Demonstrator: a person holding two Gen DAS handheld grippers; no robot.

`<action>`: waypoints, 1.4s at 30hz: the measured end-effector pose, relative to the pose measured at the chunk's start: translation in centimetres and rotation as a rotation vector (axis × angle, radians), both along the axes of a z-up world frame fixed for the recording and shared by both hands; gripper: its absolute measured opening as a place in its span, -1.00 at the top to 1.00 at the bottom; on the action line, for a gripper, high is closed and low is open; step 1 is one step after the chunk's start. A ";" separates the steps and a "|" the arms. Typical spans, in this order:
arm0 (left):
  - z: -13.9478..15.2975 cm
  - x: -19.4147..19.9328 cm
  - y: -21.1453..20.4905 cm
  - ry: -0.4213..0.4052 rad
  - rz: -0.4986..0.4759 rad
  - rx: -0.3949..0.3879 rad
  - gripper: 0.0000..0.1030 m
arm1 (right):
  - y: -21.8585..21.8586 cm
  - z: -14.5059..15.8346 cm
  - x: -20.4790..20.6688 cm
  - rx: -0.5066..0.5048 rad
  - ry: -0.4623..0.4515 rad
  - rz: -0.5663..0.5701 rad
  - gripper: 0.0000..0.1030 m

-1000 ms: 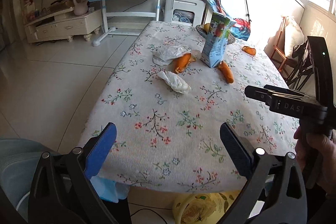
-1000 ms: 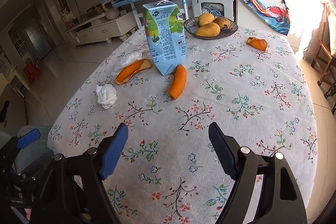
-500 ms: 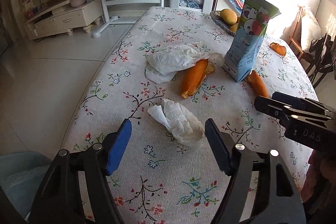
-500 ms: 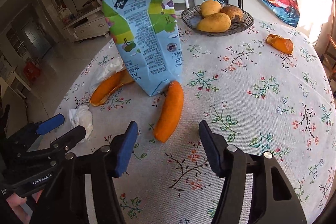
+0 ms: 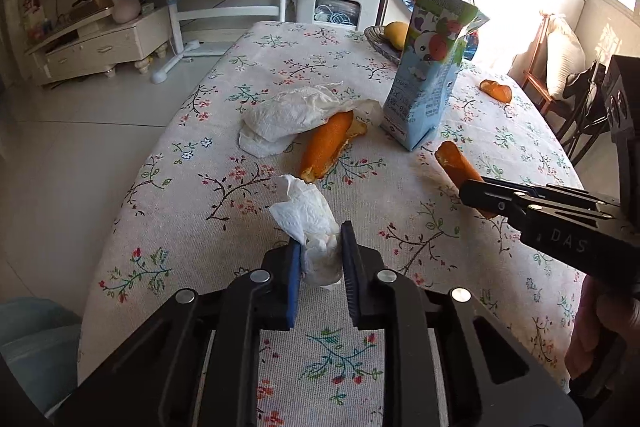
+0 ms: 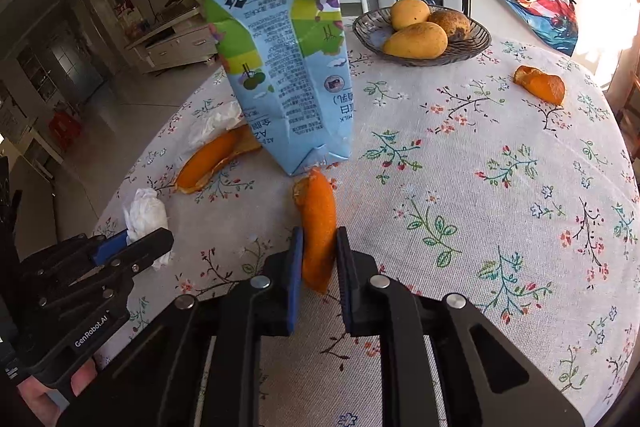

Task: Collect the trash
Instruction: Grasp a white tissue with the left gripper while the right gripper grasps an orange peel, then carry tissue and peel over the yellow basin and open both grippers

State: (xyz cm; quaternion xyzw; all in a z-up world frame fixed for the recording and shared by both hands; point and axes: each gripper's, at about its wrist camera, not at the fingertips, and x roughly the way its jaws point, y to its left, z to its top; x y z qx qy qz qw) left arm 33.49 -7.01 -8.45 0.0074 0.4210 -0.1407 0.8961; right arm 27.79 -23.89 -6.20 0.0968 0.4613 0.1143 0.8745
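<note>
Floral cloth covers the table [image 5: 192,187] where we work. Our left tongs [image 5: 320,259] have just closed on a crumpled tissue [image 5: 310,227]; our right tongs [image 6: 318,263] have just closed on an orange peel [image 6: 318,223] lying before the milk carton [image 6: 284,67].

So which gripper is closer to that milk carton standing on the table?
The right. The right gripper is shut on an orange peel whose far end lies at the milk carton's base. The left gripper, shut on a crumpled tissue, sits farther off, near the table's edge.
</note>
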 end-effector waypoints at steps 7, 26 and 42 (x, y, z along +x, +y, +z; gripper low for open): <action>1.9 -4.0 0.0 -0.086 -0.028 0.008 0.65 | 0.5 2.5 -4.8 0.035 -0.056 0.027 0.68; 1.7 -13.6 1.6 -0.095 -0.038 0.005 0.65 | 3.0 1.4 -19.7 -0.016 -0.023 0.117 0.68; 0.9 -19.0 1.5 -0.083 -0.071 0.025 0.65 | 3.6 -1.4 -25.0 -0.091 0.084 0.152 0.48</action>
